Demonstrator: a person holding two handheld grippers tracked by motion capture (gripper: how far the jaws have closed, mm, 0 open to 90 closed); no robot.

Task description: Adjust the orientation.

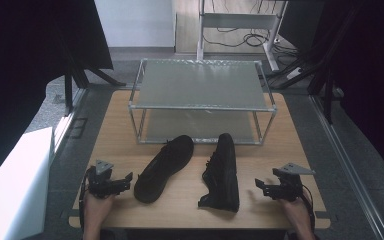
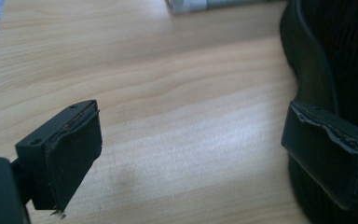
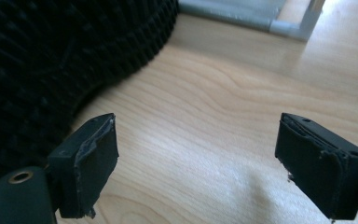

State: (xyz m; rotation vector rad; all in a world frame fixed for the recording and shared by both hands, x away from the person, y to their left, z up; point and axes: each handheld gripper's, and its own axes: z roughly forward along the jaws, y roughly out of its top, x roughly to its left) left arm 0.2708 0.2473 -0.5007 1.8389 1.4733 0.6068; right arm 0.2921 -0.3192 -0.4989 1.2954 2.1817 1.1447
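While two black shoes (image 1: pixel 190 170) lie between them, each hand-held gripper, left (image 1: pixel 125 182) and right (image 1: pixel 261 187), gapes wide and empty.

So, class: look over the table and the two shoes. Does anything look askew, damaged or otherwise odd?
Yes. The right shoe lies tipped on its side, its ridged sole facing the right gripper, while the left shoe sits upright but slanted. Both stand off the rack. The right gripper's pads look frayed at the edges.
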